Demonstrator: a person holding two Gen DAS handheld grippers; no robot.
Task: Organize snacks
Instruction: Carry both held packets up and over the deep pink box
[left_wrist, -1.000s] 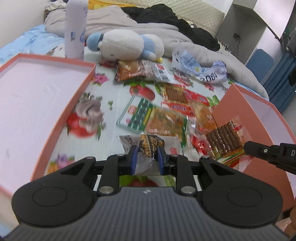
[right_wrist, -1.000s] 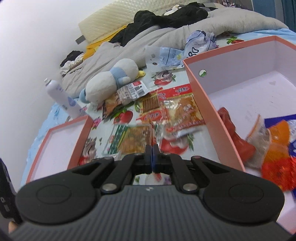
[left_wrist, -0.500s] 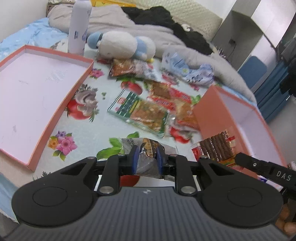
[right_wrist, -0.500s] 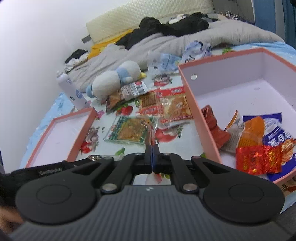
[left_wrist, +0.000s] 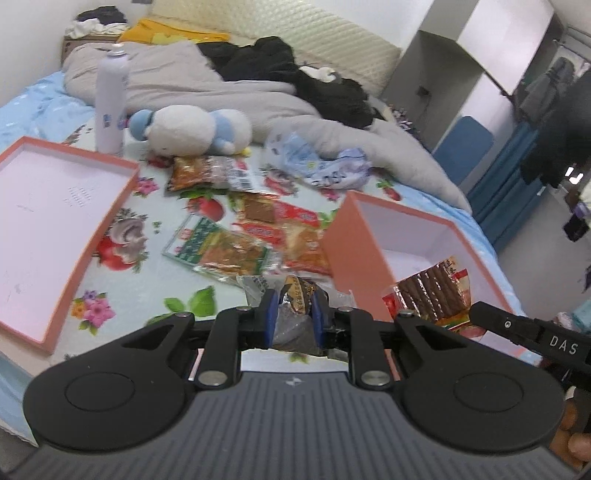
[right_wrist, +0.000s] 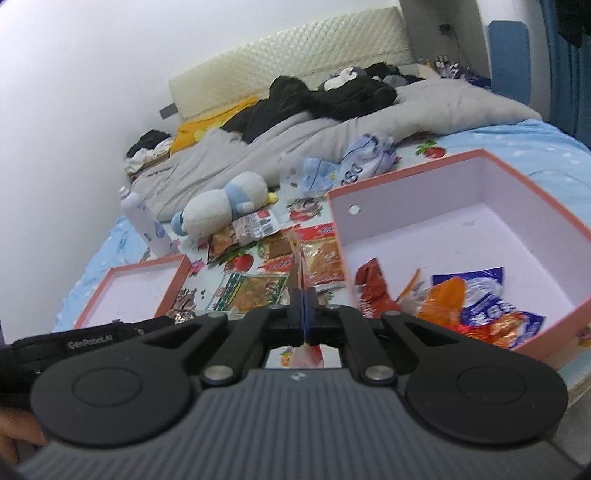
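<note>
My left gripper (left_wrist: 293, 314) is shut on a dark crinkly snack packet (left_wrist: 299, 295), held above the bed near the front corner of the deep pink box (left_wrist: 354, 254). My right gripper (right_wrist: 303, 317) is shut on a flat packet of brown sticks (left_wrist: 432, 291), seen edge-on in the right wrist view (right_wrist: 297, 266), held over the box's near rim. The box (right_wrist: 480, 236) holds several snacks, among them a blue-and-white bag (right_wrist: 487, 299) and a red packet (right_wrist: 373, 288). More snack packets (left_wrist: 225, 251) lie on the floral sheet between the box and the shallow pink lid (left_wrist: 48, 218).
A white-and-blue plush toy (left_wrist: 188, 129), a white spray bottle (left_wrist: 110, 107) and a crumpled plastic bag (left_wrist: 325, 166) lie behind the snacks. Grey bedding and black clothes (left_wrist: 295, 77) fill the back of the bed. The bed's front edge is just below my grippers.
Both grippers have lifted and pulled back from the bed with their packets. The right gripper has moved over the deep box's near rim.
</note>
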